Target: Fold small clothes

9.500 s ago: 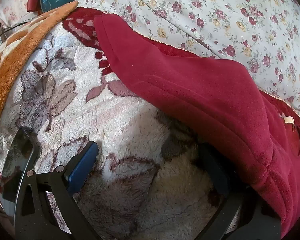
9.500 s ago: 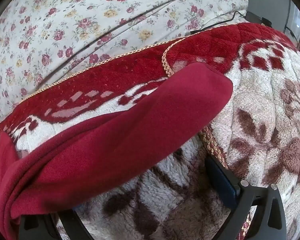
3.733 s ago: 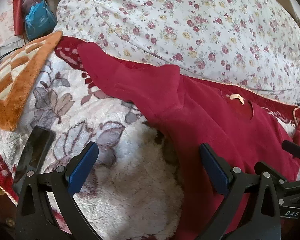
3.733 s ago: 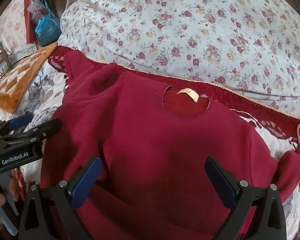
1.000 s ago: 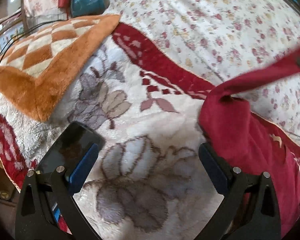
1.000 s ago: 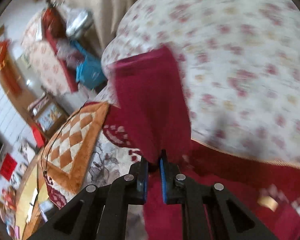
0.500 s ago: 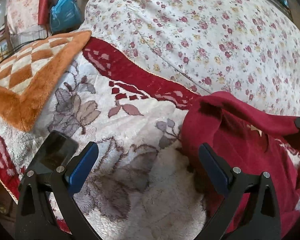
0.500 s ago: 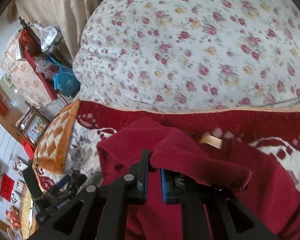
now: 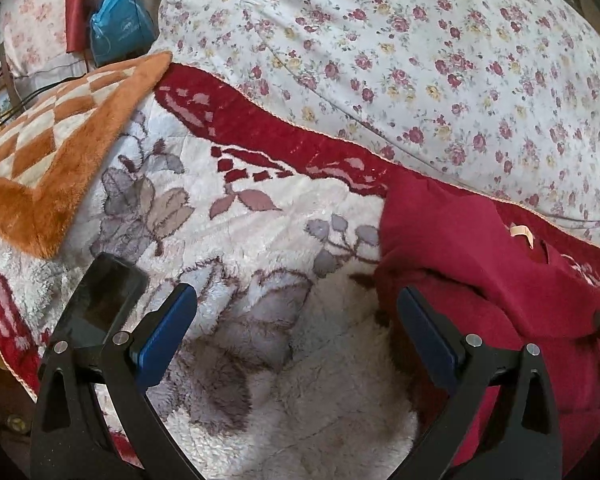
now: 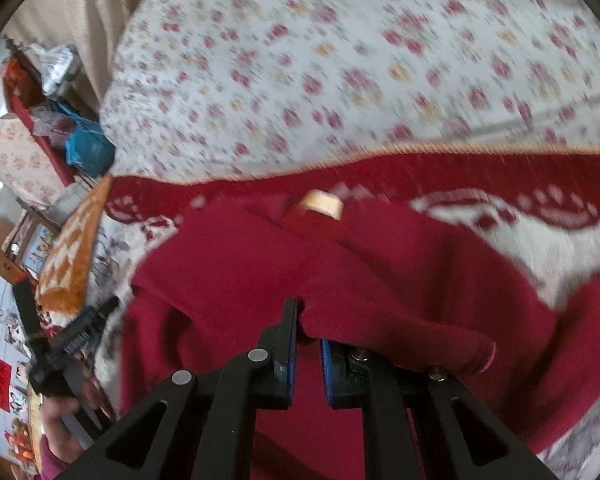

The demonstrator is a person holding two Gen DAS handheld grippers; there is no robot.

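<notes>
A dark red sweater (image 10: 400,272) lies on the fleece blanket, its tan neck label (image 10: 322,204) showing at the collar. My right gripper (image 10: 308,328) is shut on the sweater's left sleeve, which is drawn across the chest with the cuff hanging past the right finger. In the left wrist view the sweater (image 9: 480,264) fills the right side, bunched beside the right finger. My left gripper (image 9: 296,320) hangs open over bare white fleece with nothing between its pads. The left gripper also shows in the right wrist view (image 10: 76,340), held by a hand at the far left.
The white and red floral fleece blanket (image 9: 260,240) covers the bed. An orange checkered throw (image 9: 52,140) lies at the left. A big flowered duvet (image 9: 420,60) rises behind. A dark phone (image 9: 100,304) rests by my left finger. A blue bag (image 9: 116,36) sits far back left.
My right gripper has carried the sleeve from high in the air down and across onto the sweater's chest. The left gripper drifted slightly; the sweater's left edge now lies folded in.
</notes>
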